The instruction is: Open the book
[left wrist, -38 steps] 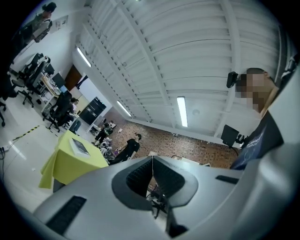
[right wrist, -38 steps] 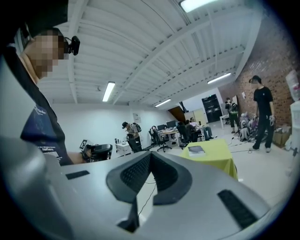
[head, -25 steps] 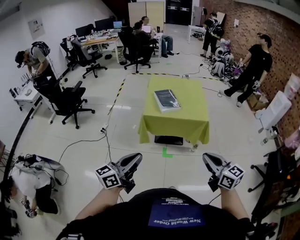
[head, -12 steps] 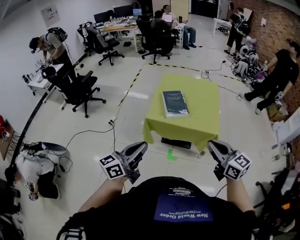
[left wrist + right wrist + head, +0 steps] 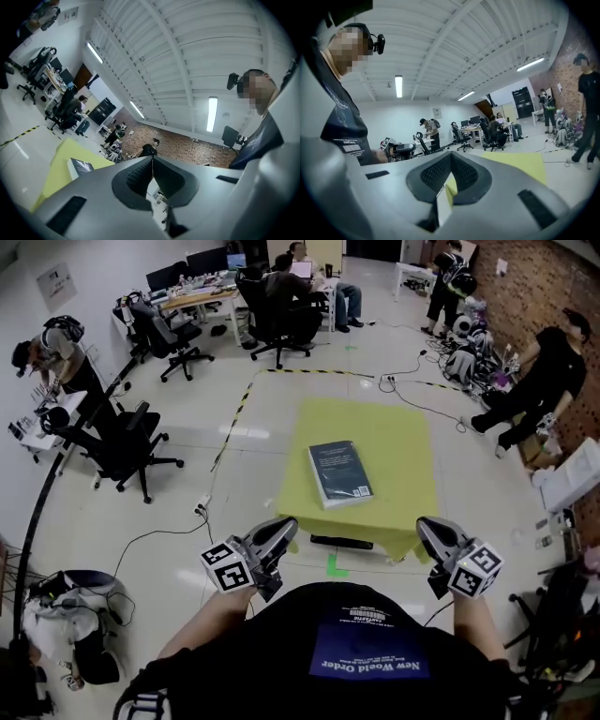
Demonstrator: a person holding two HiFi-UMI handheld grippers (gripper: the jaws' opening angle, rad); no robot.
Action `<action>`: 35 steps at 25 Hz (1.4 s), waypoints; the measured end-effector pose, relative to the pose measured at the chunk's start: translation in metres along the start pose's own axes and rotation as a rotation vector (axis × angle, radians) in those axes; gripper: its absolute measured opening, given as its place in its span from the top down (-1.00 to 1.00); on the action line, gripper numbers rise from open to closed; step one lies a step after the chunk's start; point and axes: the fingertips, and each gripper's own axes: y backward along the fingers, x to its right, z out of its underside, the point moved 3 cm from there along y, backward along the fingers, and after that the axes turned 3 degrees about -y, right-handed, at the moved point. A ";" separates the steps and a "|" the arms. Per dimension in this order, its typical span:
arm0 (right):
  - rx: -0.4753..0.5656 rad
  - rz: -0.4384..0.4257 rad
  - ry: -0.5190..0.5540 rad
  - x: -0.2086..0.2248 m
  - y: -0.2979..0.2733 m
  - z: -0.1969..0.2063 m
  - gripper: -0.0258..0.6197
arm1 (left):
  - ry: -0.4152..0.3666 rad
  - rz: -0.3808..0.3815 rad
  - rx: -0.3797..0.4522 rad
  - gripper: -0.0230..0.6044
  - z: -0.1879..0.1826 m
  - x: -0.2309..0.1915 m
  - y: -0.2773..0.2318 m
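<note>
Both shut: left tongs, right tongs; book title illegible.

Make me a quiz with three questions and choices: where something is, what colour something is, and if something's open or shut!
1. Where is the book? A in a box; B on the table; C on a shelf.
2. What colour is the tablecloth? A red; B blue; C yellow-green.
3. The book is: A closed; B open in the middle; C torn in half.

Answers: B, it lies flat on the table top. C, the cloth looks yellow-green in the head view. A, its dark cover is down and no open pages show.
</note>
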 end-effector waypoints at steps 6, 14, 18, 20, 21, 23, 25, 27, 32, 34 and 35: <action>0.000 0.102 -0.022 0.031 -0.042 -0.010 0.96 | 0.010 0.078 -0.076 0.90 -0.027 -0.073 -0.046; -0.013 0.093 -0.037 0.117 -0.060 -0.022 0.96 | 0.030 0.061 -0.114 0.90 -0.012 -0.119 -0.127; -0.009 0.009 -0.003 0.172 -0.068 -0.043 0.96 | 0.019 -0.035 -0.094 0.90 -0.009 -0.127 -0.172; -0.021 -0.051 0.028 0.197 -0.073 -0.055 0.96 | 0.013 -0.087 -0.075 0.90 -0.007 -0.125 -0.193; -0.028 -0.082 0.045 0.208 -0.076 -0.060 0.96 | 0.006 -0.111 -0.069 0.90 -0.005 -0.124 -0.202; -0.037 -0.136 0.066 0.227 -0.084 -0.068 0.96 | -0.010 -0.160 -0.058 0.90 -0.005 -0.123 -0.217; -0.042 -0.178 0.065 0.241 -0.094 -0.073 0.96 | -0.017 -0.204 -0.051 0.90 -0.006 -0.123 -0.227; -0.045 -0.208 0.054 0.248 -0.105 -0.072 0.96 | -0.014 -0.238 -0.061 0.90 -0.004 -0.127 -0.229; -0.056 -0.213 0.047 0.248 -0.138 -0.065 0.96 | 0.025 -0.296 -0.107 0.90 0.004 -0.167 -0.213; -0.059 -0.195 0.034 0.240 -0.152 -0.063 0.96 | 0.049 -0.290 -0.129 0.90 0.005 -0.187 -0.205; -0.061 -0.186 0.025 0.235 -0.158 -0.062 0.96 | 0.059 -0.281 -0.140 0.90 0.005 -0.196 -0.202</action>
